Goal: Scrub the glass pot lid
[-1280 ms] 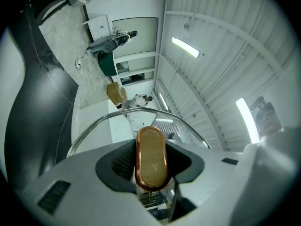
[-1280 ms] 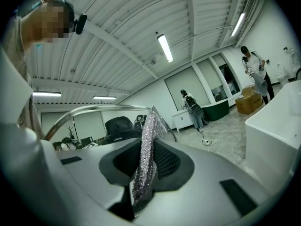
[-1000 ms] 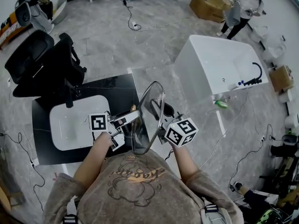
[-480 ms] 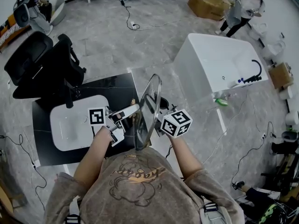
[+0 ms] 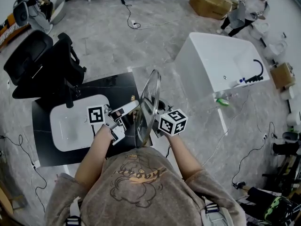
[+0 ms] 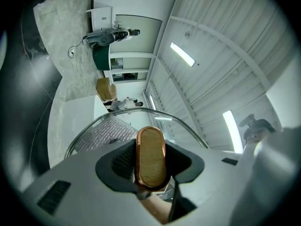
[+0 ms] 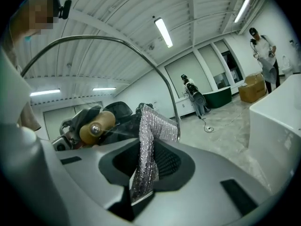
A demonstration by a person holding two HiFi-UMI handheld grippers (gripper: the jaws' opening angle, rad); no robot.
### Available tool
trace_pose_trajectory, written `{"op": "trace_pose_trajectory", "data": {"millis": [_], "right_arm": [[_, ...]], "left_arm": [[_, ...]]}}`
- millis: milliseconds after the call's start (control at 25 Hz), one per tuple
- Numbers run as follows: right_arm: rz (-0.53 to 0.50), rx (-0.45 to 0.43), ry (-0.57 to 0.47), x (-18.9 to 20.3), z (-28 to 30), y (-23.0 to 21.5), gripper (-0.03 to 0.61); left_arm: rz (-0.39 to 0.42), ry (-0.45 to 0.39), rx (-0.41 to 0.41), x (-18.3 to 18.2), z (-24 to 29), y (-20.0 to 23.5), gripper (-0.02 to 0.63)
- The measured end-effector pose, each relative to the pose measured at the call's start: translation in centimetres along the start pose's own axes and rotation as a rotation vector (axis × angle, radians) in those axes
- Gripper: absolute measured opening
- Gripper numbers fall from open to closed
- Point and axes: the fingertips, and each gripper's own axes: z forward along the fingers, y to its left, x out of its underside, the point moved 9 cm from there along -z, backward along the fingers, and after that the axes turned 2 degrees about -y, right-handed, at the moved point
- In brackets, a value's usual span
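The glass pot lid [image 5: 147, 108] is held upright in front of the person, nearly edge-on in the head view. My left gripper [image 5: 126, 118] is shut on its wooden knob [image 6: 151, 157], which fills the gap between the jaws in the left gripper view. My right gripper [image 5: 160, 124] sits on the lid's other face, shut on a silver scrubbing cloth [image 7: 146, 147] that lies against the glass. The cloth [image 6: 102, 135] shows through the glass in the left gripper view. The knob [image 7: 97, 125] and the steel rim [image 7: 155, 69] show in the right gripper view.
A black counter with a white sink basin [image 5: 63, 131] lies below left. Black office chairs [image 5: 40, 62] stand behind it. A white bathtub [image 5: 225, 65] is to the right, with cables on the floor. A person [image 5: 249, 8] and a cardboard box [image 5: 211, 4] are far back.
The lid has turned more edge-on to the head camera. My right gripper with the cloth has slid up and left along the glass. The left gripper has shifted slightly with the knob.
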Motion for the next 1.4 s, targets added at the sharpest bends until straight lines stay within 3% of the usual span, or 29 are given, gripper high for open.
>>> {"op": "trace_pose_trajectory", "data": {"millis": [480,1400], "right_arm": [[0.106,-0.076,0.038,2.4,0.2,0.3,0.087],[0.150,-0.356,0.143,4.3,-2.0,6.4,0.087]], "left_arm": [[-0.023,-0.057,0.003,-0.8,-1.1,0.7,0.177],[-0.046,-0.219,-0.029,-3.0,-4.0,2.3,0.177]]}}
